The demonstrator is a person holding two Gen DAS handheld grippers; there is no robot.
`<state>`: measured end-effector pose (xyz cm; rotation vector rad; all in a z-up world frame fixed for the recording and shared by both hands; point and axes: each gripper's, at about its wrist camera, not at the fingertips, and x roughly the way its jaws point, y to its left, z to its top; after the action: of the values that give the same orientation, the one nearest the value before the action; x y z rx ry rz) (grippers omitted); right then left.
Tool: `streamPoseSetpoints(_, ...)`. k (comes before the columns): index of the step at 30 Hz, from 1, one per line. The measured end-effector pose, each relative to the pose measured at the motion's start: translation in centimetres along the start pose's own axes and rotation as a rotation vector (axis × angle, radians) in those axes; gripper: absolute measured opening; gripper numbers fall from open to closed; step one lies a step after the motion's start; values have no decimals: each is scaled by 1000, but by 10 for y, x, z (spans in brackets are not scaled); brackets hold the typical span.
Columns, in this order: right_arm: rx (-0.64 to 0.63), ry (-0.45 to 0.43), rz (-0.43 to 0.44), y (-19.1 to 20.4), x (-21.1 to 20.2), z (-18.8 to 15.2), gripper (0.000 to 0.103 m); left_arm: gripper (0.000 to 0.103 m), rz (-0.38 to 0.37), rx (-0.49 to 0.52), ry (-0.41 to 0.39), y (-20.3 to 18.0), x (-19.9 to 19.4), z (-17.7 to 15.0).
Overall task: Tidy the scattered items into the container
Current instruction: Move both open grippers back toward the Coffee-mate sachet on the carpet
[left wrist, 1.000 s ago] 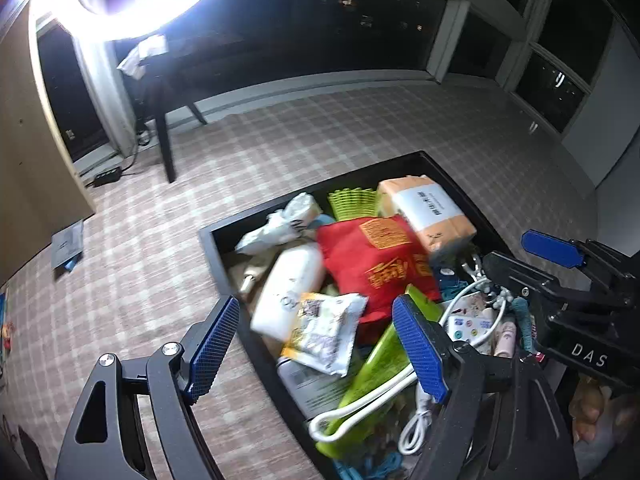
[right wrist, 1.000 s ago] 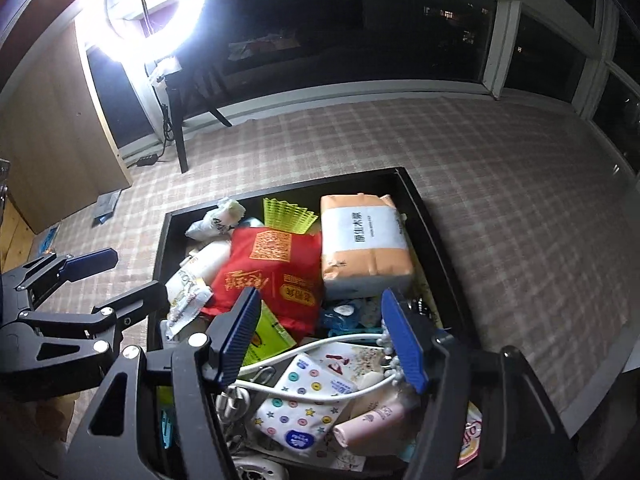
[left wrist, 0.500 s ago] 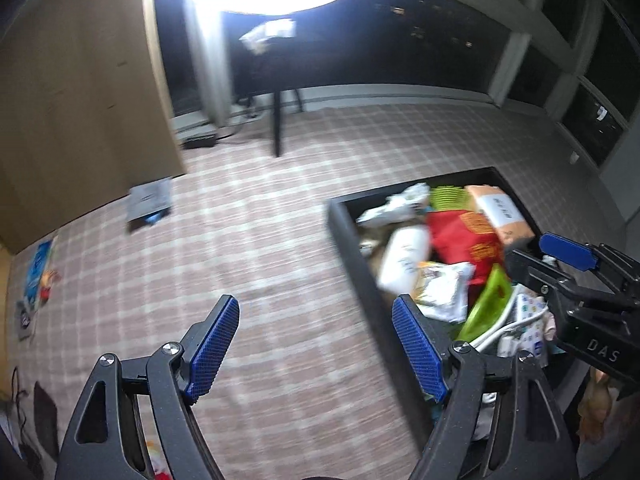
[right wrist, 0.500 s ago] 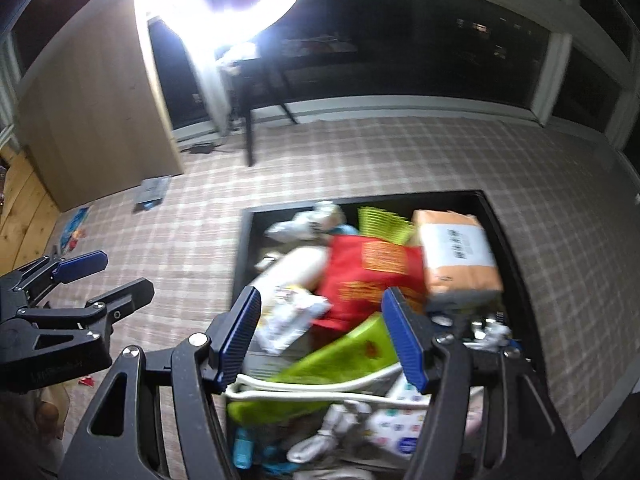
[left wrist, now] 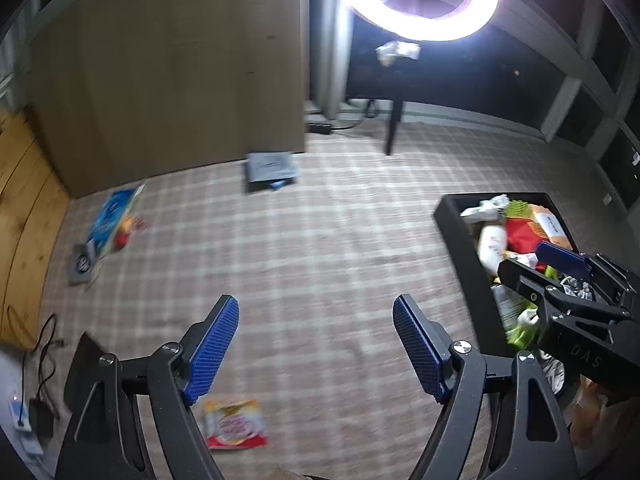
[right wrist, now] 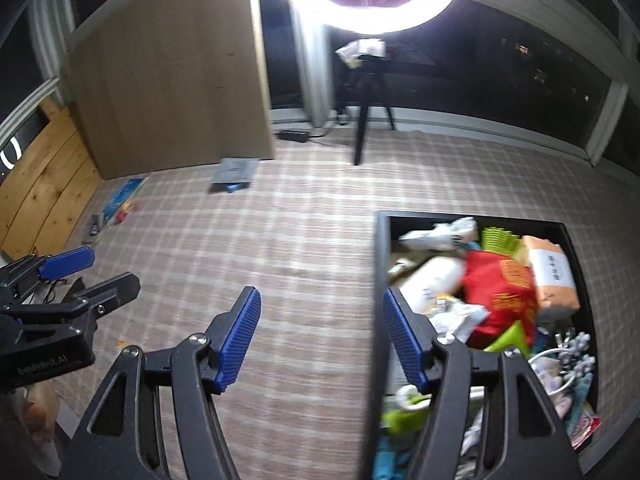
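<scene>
In the left wrist view, both cameras have swung away from the black container, which a second ago filled the middle of the frame and now sits at the right edge, crammed with packets. That swing reads as a search for what is left on the plaid carpet. At upper left a blue packet lies by the wooden panel, with a small grey item just beside it. Further right, near the panel's foot, is a grey pouch. At lower centre a red and yellow snack packet lies just beside the left gripper, whose jaws stand wide apart with nothing between them; it is probably the nearest pick. At far right the right gripper is likewise spread wide and empty, hovering over the container's left wall.
</scene>
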<state>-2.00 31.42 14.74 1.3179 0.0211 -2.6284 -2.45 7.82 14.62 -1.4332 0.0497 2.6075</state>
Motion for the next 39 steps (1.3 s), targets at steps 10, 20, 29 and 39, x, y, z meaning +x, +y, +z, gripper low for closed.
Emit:
streamPoseSetpoints(10, -38, -14, -5, 62, -9, -20, 62, 78, 62, -92, 6, 70, -21, -41)
streamPoseSetpoints(20, -70, -21, -2, 106, -19, -45, 63, 78, 82, -122, -13, 107, -41, -67)
streamPoseSetpoints(29, -84, -52, -14, 125, -26, -46, 63, 78, 54, -113, -37, 110, -53, -69)
streamPoseSetpoints(39, -74, -51, -15, 126, -25, -46, 63, 79, 50, -107, -38, 111, -52, -68)
